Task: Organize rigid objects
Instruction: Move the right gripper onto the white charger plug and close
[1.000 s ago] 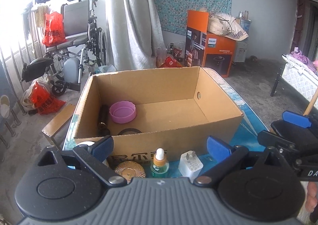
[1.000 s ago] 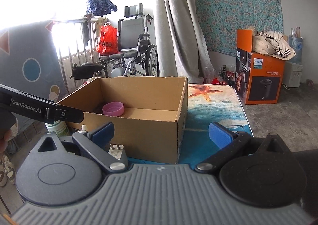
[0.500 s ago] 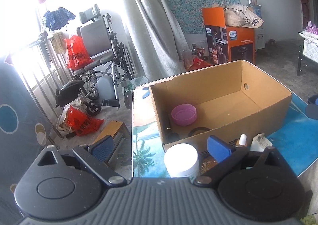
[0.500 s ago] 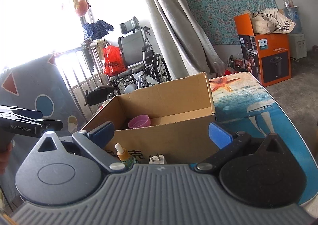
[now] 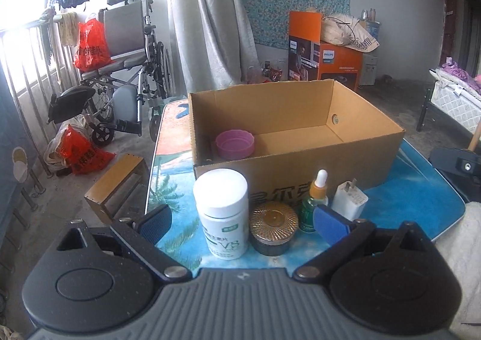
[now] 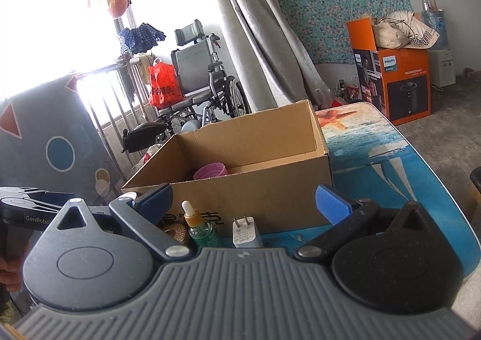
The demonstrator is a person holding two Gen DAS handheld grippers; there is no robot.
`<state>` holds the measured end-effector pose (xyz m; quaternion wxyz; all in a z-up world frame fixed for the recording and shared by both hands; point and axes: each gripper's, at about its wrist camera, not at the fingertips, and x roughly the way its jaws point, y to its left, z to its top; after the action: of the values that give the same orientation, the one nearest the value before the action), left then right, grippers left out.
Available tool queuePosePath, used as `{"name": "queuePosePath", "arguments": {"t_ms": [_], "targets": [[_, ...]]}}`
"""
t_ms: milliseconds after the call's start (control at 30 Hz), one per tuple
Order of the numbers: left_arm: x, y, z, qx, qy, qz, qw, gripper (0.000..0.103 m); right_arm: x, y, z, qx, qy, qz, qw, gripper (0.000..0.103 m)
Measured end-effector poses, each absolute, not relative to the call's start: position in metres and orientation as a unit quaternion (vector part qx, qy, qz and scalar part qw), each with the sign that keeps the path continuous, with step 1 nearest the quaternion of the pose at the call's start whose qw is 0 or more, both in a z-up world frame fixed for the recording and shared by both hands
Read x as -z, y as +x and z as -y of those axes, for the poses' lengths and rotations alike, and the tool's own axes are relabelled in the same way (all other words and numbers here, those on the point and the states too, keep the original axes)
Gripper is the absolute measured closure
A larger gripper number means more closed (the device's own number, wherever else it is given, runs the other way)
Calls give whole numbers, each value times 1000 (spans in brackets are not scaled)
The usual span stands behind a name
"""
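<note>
Presently the cardboard box sits on my bench, a pink cup inside. Before it stand white bottle, gold-lidded jar, dropper bottle, charger plug. My left tool and right tool gape wide, both empty.

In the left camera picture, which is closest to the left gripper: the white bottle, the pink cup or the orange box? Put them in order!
From the left gripper, nearest first:
1. White bottle, on the table between the open fingers.
2. Pink cup, inside the cardboard box, left end.
3. Orange box, on the floor, far behind the table.
</note>
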<state>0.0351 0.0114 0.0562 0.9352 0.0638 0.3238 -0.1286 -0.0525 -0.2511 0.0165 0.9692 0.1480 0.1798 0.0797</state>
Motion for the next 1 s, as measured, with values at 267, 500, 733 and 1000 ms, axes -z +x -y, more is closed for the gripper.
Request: {"name": "queuePosePath", "arguments": {"t_ms": [267, 500, 733, 1000], "targets": [[-33, 19, 31, 196, 64, -335, 919, 2, -19, -57, 257, -78, 147, -181, 969, 1], [-10, 18, 70, 239, 97, -341, 904, 3, -5, -56, 271, -82, 179, -197, 960, 2], [6, 30, 108, 271, 120, -336, 894, 13, 5, -44, 278, -105, 196, -210, 952, 8], [23, 61, 139, 272, 135, -355, 884, 33, 25, -19, 303, -139, 248, -234, 930, 29]]}}
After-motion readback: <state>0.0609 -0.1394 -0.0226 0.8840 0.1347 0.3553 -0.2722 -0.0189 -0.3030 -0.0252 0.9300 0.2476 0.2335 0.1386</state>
